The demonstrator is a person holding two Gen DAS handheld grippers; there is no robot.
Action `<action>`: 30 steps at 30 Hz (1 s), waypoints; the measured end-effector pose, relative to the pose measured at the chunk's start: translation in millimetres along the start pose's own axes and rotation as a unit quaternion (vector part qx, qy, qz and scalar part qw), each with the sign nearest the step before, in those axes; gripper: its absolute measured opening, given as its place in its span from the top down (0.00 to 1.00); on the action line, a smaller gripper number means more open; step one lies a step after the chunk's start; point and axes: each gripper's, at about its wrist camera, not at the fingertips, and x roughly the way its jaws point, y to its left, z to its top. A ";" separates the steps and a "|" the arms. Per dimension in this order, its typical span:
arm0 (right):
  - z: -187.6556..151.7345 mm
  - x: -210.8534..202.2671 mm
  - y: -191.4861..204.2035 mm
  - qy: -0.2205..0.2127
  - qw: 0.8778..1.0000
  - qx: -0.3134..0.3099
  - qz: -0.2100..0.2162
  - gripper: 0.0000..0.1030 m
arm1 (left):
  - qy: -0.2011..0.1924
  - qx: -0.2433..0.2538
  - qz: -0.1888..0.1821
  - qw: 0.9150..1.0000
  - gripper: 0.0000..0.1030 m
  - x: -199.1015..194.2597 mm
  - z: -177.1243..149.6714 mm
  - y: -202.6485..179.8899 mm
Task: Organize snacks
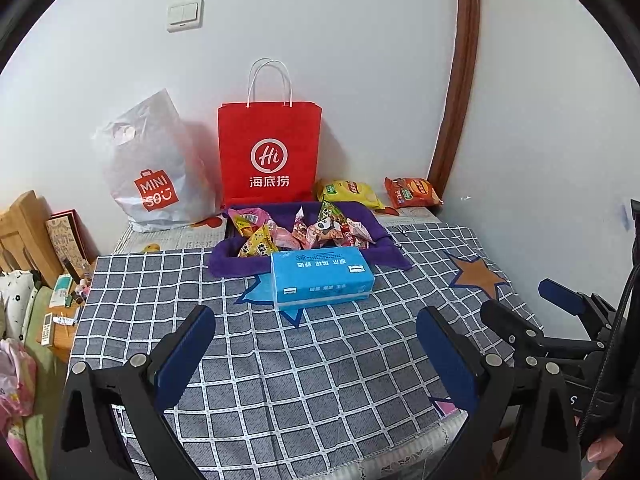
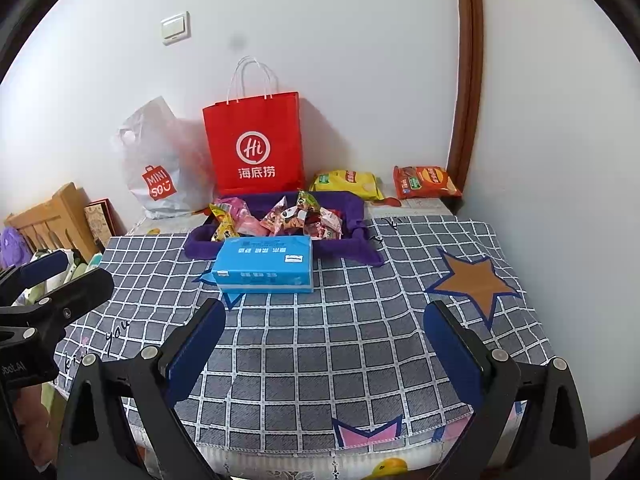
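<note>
A purple-lined tray [image 1: 236, 264] [image 2: 352, 204] at the back of the table holds several small wrapped snacks [image 1: 308, 234] [image 2: 288, 218]. Behind it to the right lie a yellow chip bag [image 1: 352, 192] [image 2: 346, 182] and an orange chip bag [image 1: 412, 192] [image 2: 426, 182]. A blue tissue pack [image 1: 322, 276] [image 2: 266, 266] sits right in front of the tray. My left gripper [image 1: 316, 320] and my right gripper [image 2: 324, 316] both hover open over the near checked cloth, holding nothing. The right gripper also shows at the right edge of the left wrist view, and the left gripper at the left edge of the right wrist view.
A red paper bag [image 1: 270, 152] [image 2: 254, 144] and a white plastic shopping bag [image 1: 152, 172] [image 2: 160, 168] stand against the back wall. A wooden headboard [image 1: 24, 232] and small clutter sit left of the table. The wall corner with brown trim [image 1: 456, 100] bounds the right.
</note>
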 end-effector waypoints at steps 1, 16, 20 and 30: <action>0.0 -0.4 -0.4 0.000 1.000 0.001 0.001 0.04 | 0.000 0.000 0.001 1.000 0.02 0.0 0.0 0.1; 0.4 -5.7 -1.7 -0.008 1.000 0.006 0.005 0.04 | 0.000 0.000 -0.001 1.000 0.02 -0.6 1.3 -1.0; 0.1 -6.6 -0.9 -0.008 1.000 0.005 0.006 0.04 | 0.000 0.001 -0.002 1.000 0.02 -0.1 0.8 -3.0; 0.5 -7.3 -0.5 -0.009 1.000 0.006 0.006 0.04 | 0.001 0.000 -0.003 1.000 0.02 0.1 0.6 -3.6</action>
